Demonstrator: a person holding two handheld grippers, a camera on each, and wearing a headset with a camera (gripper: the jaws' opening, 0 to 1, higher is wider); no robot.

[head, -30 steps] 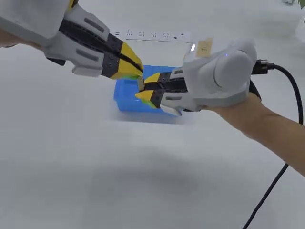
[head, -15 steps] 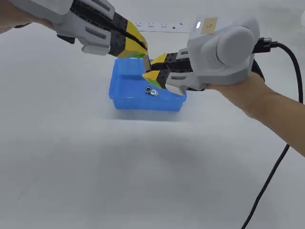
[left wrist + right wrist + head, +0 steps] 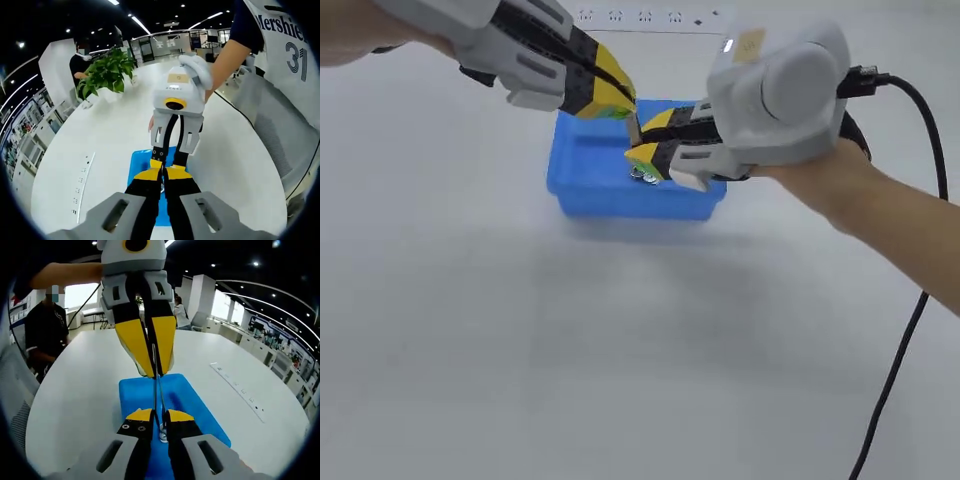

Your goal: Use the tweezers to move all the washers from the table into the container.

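Jaws: left gripper (image 3: 621,101) pinching tweezers (image 3: 156,382) | right gripper (image 3: 642,142) pinching tweezers | over container (image 3: 588,192), washers (image 3: 642,177) inside

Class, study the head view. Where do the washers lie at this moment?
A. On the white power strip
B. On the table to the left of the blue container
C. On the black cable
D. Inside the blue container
D: the washers lie on the floor of the blue container, inside its walls and not on the white table around it.
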